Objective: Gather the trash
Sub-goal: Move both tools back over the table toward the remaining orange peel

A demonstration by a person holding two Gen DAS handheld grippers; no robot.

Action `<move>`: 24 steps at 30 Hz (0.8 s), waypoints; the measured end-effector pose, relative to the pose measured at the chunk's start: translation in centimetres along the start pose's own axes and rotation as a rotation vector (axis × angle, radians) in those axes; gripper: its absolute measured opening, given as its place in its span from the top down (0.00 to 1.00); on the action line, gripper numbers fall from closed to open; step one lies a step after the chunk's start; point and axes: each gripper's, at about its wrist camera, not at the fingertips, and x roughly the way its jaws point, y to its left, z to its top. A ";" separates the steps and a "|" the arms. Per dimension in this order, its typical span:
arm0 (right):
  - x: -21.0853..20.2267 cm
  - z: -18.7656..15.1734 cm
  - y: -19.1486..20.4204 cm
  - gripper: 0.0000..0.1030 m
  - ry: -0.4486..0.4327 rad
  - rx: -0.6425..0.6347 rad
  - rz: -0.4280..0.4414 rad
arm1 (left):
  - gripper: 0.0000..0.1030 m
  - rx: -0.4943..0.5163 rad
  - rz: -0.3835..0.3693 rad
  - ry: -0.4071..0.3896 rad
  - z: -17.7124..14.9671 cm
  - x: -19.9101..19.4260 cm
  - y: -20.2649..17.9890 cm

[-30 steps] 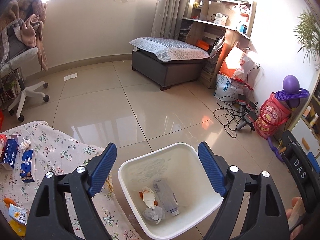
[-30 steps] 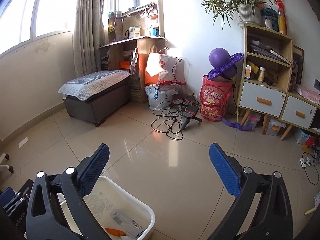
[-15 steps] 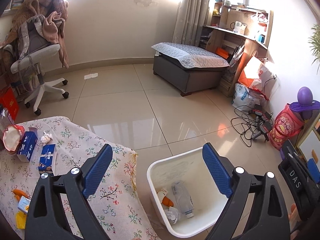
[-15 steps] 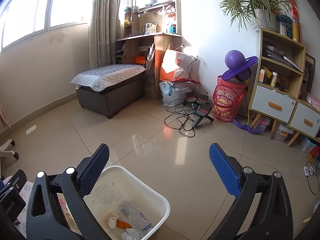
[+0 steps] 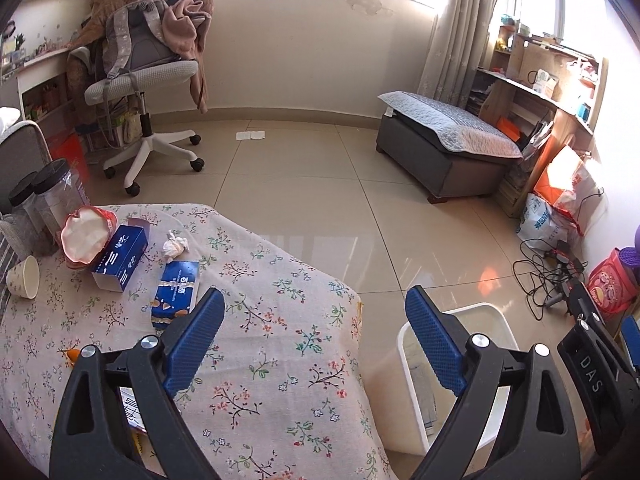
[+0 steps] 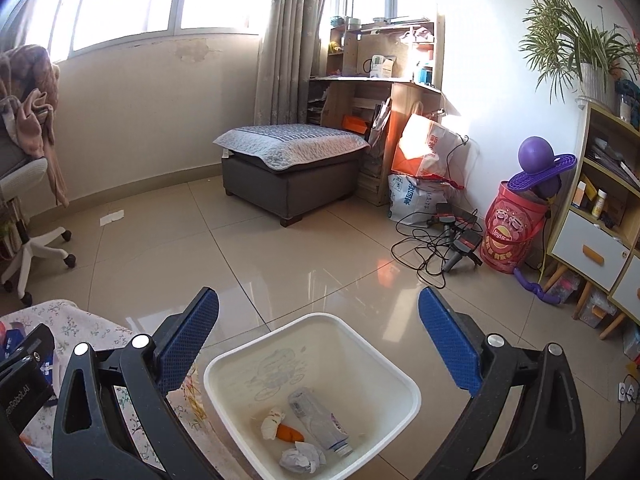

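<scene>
My left gripper (image 5: pixel 314 332) is open and empty above the right part of a table with a floral cloth (image 5: pixel 280 304). On the table lie a crumpled tissue (image 5: pixel 174 245), two blue boxes (image 5: pixel 120 258) (image 5: pixel 176 294), a red-rimmed bowl (image 5: pixel 82 236) and a paper cup (image 5: pixel 25 282). A white bin (image 6: pixel 320 360) stands on the floor beside the table and holds a plastic bottle (image 6: pixel 320 420), crumpled paper (image 6: pixel 302 456) and an orange scrap (image 6: pixel 290 434). My right gripper (image 6: pixel 318 340) is open and empty above the bin.
Clear jars with black lids (image 5: pixel 56 196) stand at the table's left edge. An office chair (image 5: pixel 152 80), a grey ottoman (image 5: pixel 444 148), cables (image 6: pixel 436 240), a red snack tub (image 6: pixel 512 232) and a shelf unit (image 6: pixel 600 200) stand around the tiled floor.
My left gripper has swung left from over the bin to over the table. My right gripper has turned left and down, bringing the bin under it.
</scene>
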 end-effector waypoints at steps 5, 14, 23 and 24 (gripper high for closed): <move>-1.1 -0.4 3.6 0.07 -0.004 -0.059 0.061 | 0.13 -0.047 0.063 0.002 -0.2 -0.1 4.2; -3.0 -1.8 10.6 0.07 0.011 -0.177 0.162 | 0.13 -0.142 0.164 0.038 -1.7 0.3 11.9; -4.9 -4.2 17.6 0.07 0.057 -0.318 0.299 | 0.13 -0.235 0.279 0.166 -3.6 2.3 20.9; -5.2 -4.4 18.3 0.07 0.054 -0.337 0.311 | 0.13 -0.248 0.292 0.190 -4.0 2.7 21.9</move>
